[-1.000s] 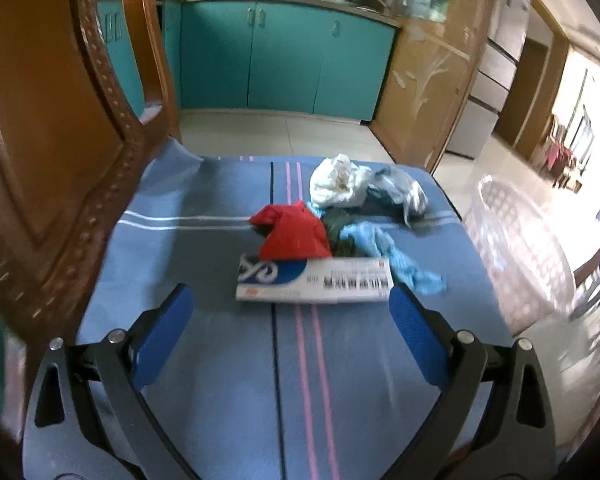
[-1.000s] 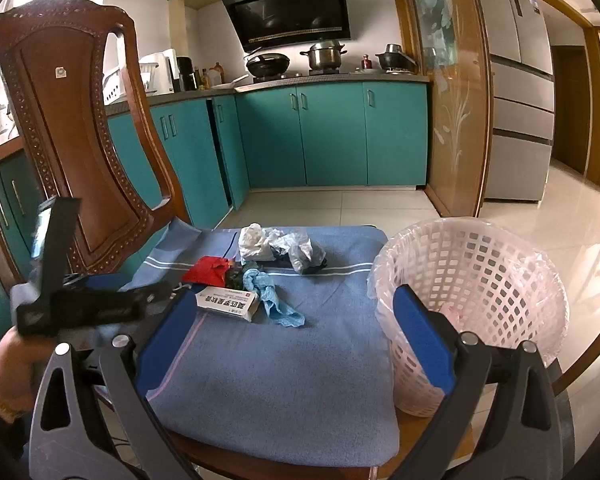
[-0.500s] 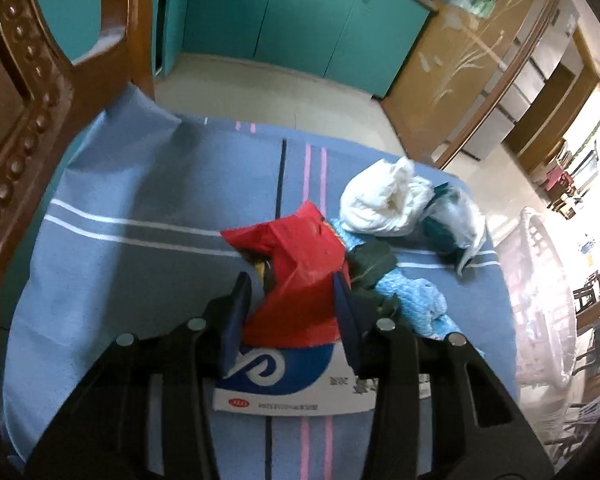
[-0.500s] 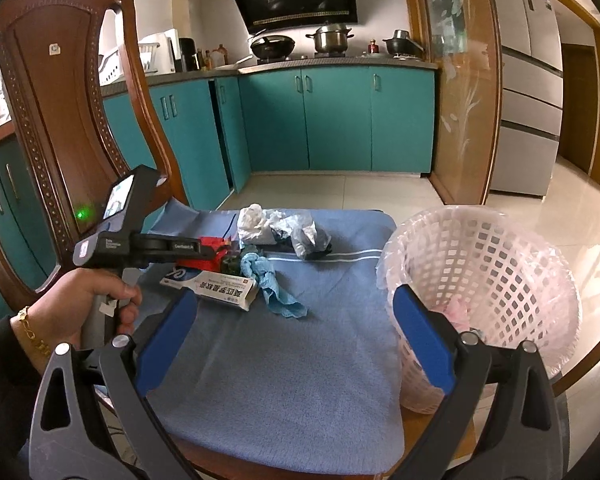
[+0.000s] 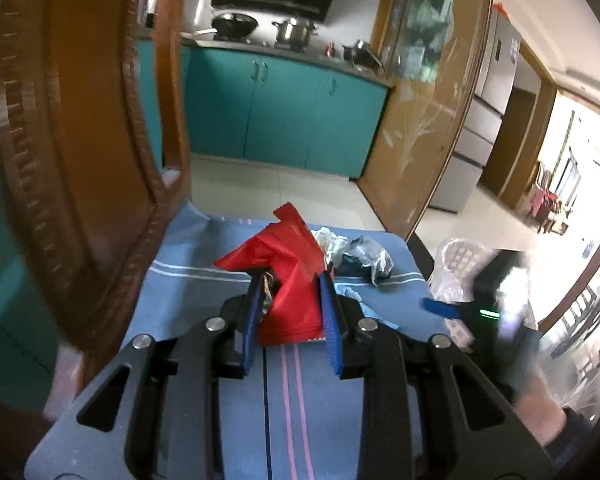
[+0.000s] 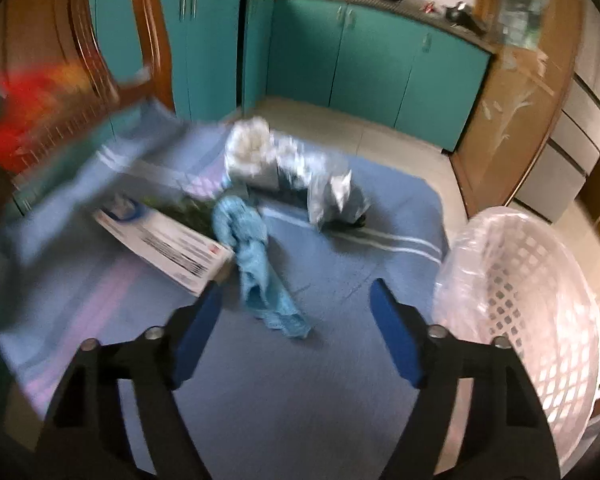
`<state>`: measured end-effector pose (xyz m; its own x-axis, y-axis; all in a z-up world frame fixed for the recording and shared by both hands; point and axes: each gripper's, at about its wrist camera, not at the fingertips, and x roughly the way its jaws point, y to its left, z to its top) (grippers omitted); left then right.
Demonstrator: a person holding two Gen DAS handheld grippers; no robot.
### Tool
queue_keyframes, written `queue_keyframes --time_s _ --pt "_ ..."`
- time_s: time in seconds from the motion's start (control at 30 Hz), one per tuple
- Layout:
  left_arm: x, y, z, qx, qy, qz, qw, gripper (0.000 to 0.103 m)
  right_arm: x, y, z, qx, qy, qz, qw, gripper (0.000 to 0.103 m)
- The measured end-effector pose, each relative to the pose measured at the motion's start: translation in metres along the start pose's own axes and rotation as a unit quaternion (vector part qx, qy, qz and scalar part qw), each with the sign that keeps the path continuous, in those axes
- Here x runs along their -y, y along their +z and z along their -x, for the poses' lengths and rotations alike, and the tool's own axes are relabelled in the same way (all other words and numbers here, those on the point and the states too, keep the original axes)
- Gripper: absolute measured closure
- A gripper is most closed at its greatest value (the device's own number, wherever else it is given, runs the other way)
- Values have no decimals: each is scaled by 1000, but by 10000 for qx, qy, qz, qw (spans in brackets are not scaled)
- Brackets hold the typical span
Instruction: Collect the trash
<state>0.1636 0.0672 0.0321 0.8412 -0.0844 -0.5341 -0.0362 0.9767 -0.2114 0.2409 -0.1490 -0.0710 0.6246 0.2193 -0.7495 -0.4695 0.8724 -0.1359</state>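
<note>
- The left gripper [image 5: 291, 304] is pinching a crumpled red wrapper [image 5: 288, 272] between its blue pads [image 5: 327, 312], holding it lifted above the blue striped cloth [image 5: 204, 280] near the cloth's left edge, beside the carved wooden chair back [image 5: 72, 152].
- In the right wrist view that wrapper is showing only as a red blur [image 6: 16, 120] at the far left, in front of the chair.
- The right gripper [image 6: 296, 320] is hovering over the near middle of the cloth [image 6: 280, 380] with its fingers spread wide and nothing between them; the view is smeared.
- A white flat box [image 6: 168, 248] with blue print is lying toward the cloth's left side, with something dark green [image 6: 184, 210] just behind it.
- A light blue rag [image 6: 256, 256] is lying against the box's right end, trailing toward the near edge.
- A white crumpled wad [image 6: 248, 156] and a clear plastic bag [image 6: 328, 192] are sitting together toward the far edge of the cloth.
- A white lattice basket [image 6: 528, 300] lined with clear plastic is standing at the cloth's right edge, just right of the right gripper.
- Teal kitchen cabinets [image 5: 284, 116] are running along the far wall, with pots [image 5: 296, 32] on the counter and pale floor tiles [image 5: 276, 188] beyond the cloth.
</note>
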Motion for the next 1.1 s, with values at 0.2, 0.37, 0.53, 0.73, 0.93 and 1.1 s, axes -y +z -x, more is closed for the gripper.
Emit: queue_keyframes --time_s 0.2,0.37,0.53,0.73,0.93,1.1 --pt "-1 -11 31 201 79 -112 9997 74 -5 7 -40 -230 391 25 9990 65" --pt "2 -12 26 119 105 -234 9996 74 0 6 -13 -207 623 -312 9974 99" --pt "2 -6 26 217 41 -224 9995 74 15 -3 75 455 1001 -709 9914 99" --pt "7 -12 32 196 -54 -342 9992 83 31 -30 153 1507 1357 -1304 9705 99" --pt "16 -15 33 128 -244 -371 9989 93 25 -36 159 1579 1206 -1359 9706 99" --pt "13 -15 30 39 -264 -340 9991 102 25 -39 160 1542 1150 -1297 9727 99"
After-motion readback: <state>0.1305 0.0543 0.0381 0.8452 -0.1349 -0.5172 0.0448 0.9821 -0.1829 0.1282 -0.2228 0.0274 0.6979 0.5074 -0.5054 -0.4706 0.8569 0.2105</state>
